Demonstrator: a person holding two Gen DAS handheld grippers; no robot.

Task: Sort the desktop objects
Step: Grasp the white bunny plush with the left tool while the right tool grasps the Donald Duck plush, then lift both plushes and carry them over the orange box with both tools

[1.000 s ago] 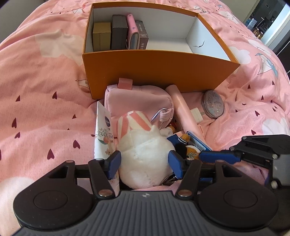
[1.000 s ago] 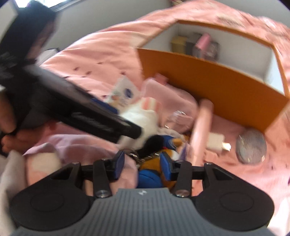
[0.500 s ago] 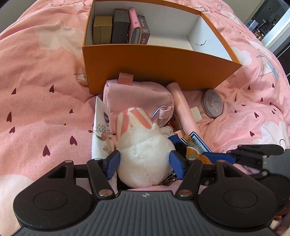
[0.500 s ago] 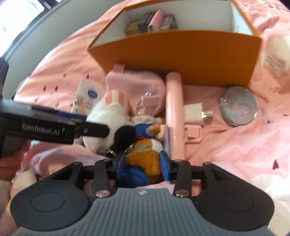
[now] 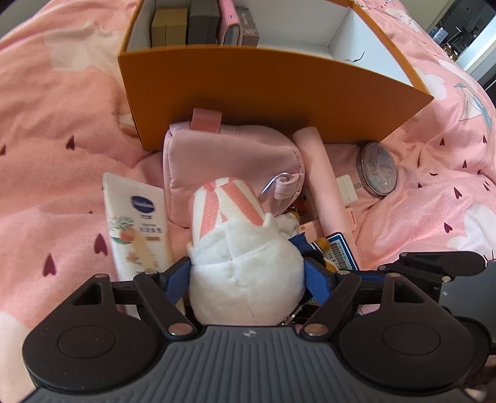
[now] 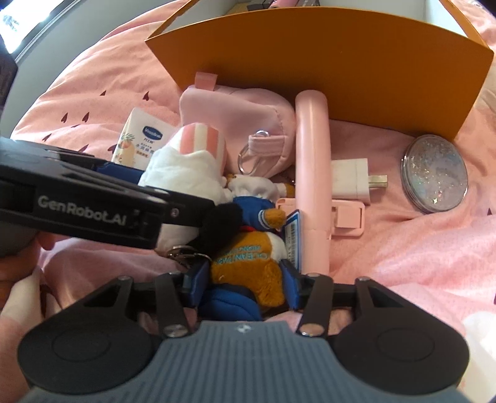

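Note:
My left gripper (image 5: 246, 276) is shut on a white plush toy (image 5: 245, 279) with a pink-striped top; the toy also shows in the right wrist view (image 6: 186, 167). My right gripper (image 6: 245, 279) is shut on an orange and blue plush doll (image 6: 248, 257) with a key ring. Both lie in a pile on the pink bedspread in front of an orange box (image 5: 248, 86). In the box stand several small boxes (image 5: 198, 21) at its left end.
Around the toys lie a pink pouch (image 5: 229, 161), a white cream tube (image 5: 136, 229), a pink stick holder (image 6: 311, 173), a white charger plug (image 6: 350, 179) and a round glitter mirror (image 6: 434, 173). The left gripper's body (image 6: 77, 198) crosses the right wrist view.
Both grippers have moved forward toward the orange box. The right gripper has turned to face the pile and closed around the orange and blue doll. The left still holds the white plush.

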